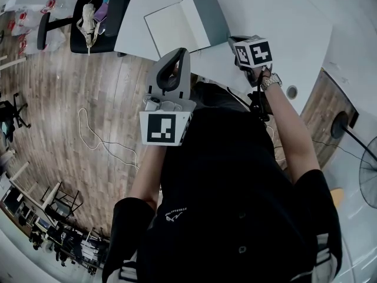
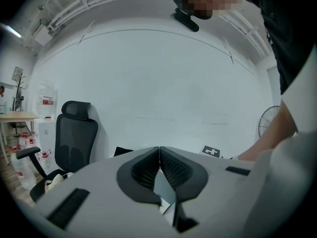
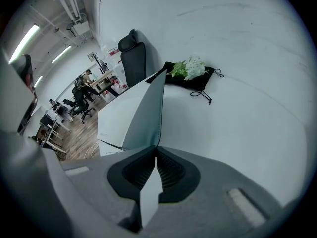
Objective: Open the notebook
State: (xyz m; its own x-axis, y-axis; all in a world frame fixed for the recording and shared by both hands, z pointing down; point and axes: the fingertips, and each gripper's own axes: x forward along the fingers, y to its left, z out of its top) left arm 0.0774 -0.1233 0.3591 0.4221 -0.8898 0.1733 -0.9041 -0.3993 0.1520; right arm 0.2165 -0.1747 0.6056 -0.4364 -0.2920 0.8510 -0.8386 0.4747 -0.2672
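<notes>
The notebook [image 1: 174,28] lies on the white table [image 1: 294,28], a blank white page showing. Its grey cover [image 1: 209,16] stands lifted at the right side. My right gripper [image 1: 234,41] is at the cover's near corner, shut on it. In the right gripper view the cover [image 3: 148,108] rises on edge out of the closed right gripper [image 3: 156,151], its corner pinched between the pads. My left gripper [image 1: 179,56] hovers off the table's near edge, pointing level, away from the notebook. In its own view the left gripper [image 2: 159,155] is shut with nothing in it.
A black office chair [image 1: 97,16] stands at the table's left end. A black pouch with white flowers [image 3: 190,71] lies on the table beyond the notebook. A cable [image 1: 100,137] loops on the wooden floor. A round port [image 1: 292,91] is set into the table near my right wrist.
</notes>
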